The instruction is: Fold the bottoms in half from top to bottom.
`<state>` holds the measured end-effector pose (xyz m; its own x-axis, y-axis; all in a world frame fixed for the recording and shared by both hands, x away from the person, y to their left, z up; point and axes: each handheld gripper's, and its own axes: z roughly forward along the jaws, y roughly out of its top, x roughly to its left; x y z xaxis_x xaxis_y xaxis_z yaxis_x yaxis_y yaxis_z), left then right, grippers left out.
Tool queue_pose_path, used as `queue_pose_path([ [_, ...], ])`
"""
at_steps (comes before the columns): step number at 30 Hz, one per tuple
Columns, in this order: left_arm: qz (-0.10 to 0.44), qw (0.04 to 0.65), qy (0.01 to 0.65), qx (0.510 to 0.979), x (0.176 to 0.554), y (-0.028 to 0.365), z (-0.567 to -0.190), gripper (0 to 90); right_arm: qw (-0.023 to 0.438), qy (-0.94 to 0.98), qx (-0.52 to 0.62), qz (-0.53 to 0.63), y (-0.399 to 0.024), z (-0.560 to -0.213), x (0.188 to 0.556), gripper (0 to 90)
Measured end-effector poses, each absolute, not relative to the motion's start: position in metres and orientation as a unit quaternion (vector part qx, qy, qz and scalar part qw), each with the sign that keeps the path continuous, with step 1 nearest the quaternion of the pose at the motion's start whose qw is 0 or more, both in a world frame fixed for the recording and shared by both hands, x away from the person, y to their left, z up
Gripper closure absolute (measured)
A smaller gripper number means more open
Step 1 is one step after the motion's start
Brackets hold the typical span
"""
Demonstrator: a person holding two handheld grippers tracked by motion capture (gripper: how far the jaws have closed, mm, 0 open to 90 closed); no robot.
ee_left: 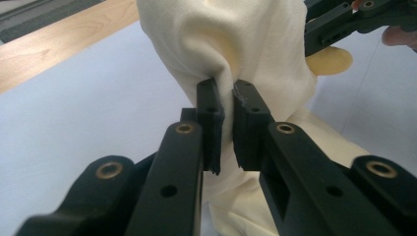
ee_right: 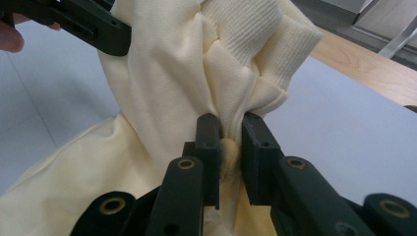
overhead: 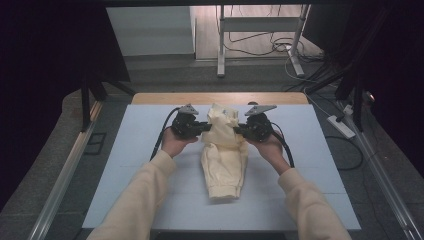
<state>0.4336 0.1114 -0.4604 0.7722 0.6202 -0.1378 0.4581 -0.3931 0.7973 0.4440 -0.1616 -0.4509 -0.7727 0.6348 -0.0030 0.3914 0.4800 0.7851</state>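
So here's where I'm at: my left gripper (overhead: 199, 127) is pinched tight on a fold of the cream garment (overhead: 224, 160), biting in from its left side, and the right gripper (overhead: 241, 129) is clamped on a bunched bit with the ribbed cuff (ee_right: 255, 34) from the opposite side. Both sit level at the garment's upper end, facing each other across it, about equally near. The garment's long axis runs from that lifted end back toward me, lower hem lying on the white table mat (overhead: 125, 165). I'd guess the next move hinges on pulling along that axis.
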Motion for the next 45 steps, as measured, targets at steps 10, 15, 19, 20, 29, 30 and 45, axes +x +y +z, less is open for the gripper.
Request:
queue_pose_path([
  [10,0.085,0.451,0.319,0.829,0.423,0.112,-0.466,82.0,0.141,0.847,0.301,0.415,-0.165,-0.457,0.434,78.8],
  [15,0.085,0.453,0.317,0.829,0.417,0.111,-0.469,82.0,0.139,0.847,0.301,0.416,-0.167,-0.461,0.43,78.8],
  [19,0.085,0.453,0.316,0.829,0.415,0.11,-0.469,82.0,0.139,0.848,0.3,0.415,-0.168,-0.462,0.429,78.8],
  [20,0.085,0.453,0.316,0.829,0.415,0.11,-0.469,82.0,0.139,0.848,0.3,0.415,-0.168,-0.462,0.429,78.8],
  [29,0.082,0.451,0.313,0.832,0.412,0.111,-0.471,82.0,0.138,0.85,0.298,0.412,-0.167,-0.462,0.425,78.8],
  [30,0.082,0.451,0.313,0.832,0.412,0.111,-0.471,82.0,0.138,0.85,0.298,0.412,-0.167,-0.463,0.424,78.8],
  [45,0.076,0.453,0.305,0.834,0.403,0.111,-0.474,81.8,0.136,0.852,0.293,0.413,-0.169,-0.466,0.415,78.8],
])
